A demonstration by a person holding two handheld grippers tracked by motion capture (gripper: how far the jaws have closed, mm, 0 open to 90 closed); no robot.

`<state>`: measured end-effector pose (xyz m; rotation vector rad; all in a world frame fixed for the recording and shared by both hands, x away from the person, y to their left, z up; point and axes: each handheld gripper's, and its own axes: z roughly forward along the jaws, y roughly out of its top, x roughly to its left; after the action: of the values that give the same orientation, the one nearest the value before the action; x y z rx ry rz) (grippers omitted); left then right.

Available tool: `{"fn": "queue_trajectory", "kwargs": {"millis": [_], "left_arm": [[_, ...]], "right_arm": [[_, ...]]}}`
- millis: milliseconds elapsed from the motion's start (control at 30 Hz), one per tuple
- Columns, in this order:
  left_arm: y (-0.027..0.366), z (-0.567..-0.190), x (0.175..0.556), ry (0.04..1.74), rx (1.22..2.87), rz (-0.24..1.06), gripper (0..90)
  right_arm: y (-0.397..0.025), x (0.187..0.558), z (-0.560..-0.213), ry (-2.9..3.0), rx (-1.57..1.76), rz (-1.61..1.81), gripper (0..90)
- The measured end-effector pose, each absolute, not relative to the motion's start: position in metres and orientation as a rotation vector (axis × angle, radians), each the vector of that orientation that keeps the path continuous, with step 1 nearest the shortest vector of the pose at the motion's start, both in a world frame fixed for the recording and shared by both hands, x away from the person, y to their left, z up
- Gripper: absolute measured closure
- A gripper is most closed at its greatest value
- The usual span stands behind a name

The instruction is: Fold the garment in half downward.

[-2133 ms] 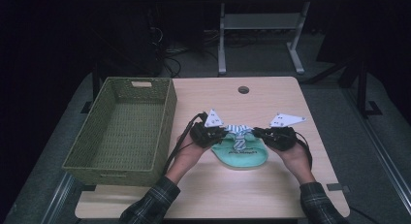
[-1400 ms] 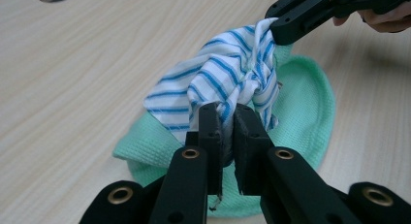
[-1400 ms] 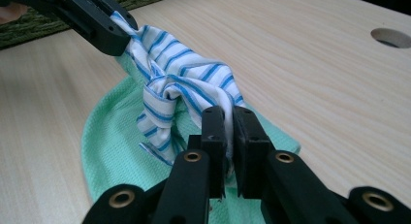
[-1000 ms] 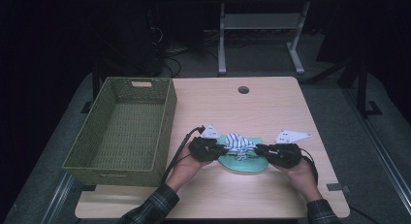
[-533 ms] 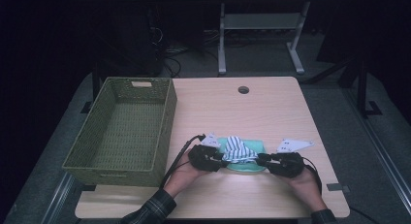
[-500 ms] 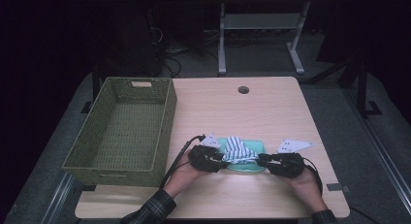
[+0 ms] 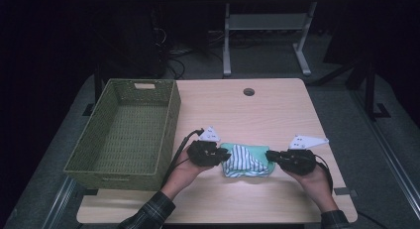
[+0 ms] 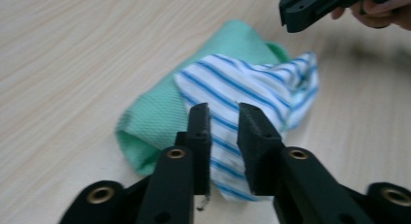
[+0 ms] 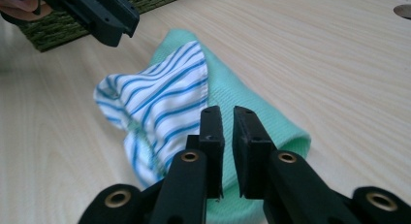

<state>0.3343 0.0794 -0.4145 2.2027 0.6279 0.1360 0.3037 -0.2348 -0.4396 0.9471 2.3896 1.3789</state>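
Left gripper (image 8: 224,112): jaws slightly apart, striped cloth (image 8: 252,93) visible in the gap; I cannot tell if it is pinched. Right gripper (image 9: 223,118): jaws nearly together over the green cloth (image 9: 242,103). Since 0.5 s ago I see both grippers and the bundle drawn nearer the table's (image 7: 237,115) front edge. Green basket (image 7: 124,130) at left holds nothing.

Empty green woven basket (image 7: 126,127) at the left of the wooden table (image 7: 277,107), round hole (image 7: 248,91) near its far edge.
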Motion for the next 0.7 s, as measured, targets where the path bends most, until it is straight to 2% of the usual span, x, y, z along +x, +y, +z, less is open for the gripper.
{"fn": "queue_trajectory", "kwargs": {"millis": [100, 400, 700], "left_arm": [[0.077, -0.414, 0.344, 0.661, 2.201, 0.161, 79.8], [0.060, -0.412, 0.365, 0.687, 2.186, 0.193, 81.4], [0.050, -0.437, 0.381, 0.735, 2.240, 0.147, 84.8]], "right_arm": [[-0.228, 0.315, -0.440, 2.390, 0.946, 1.368, 85.1], [-0.210, 0.339, -0.443, 2.407, 0.955, 1.371, 89.2], [-0.193, 0.353, -0.459, 2.454, 0.971, 1.323, 89.8]]}}
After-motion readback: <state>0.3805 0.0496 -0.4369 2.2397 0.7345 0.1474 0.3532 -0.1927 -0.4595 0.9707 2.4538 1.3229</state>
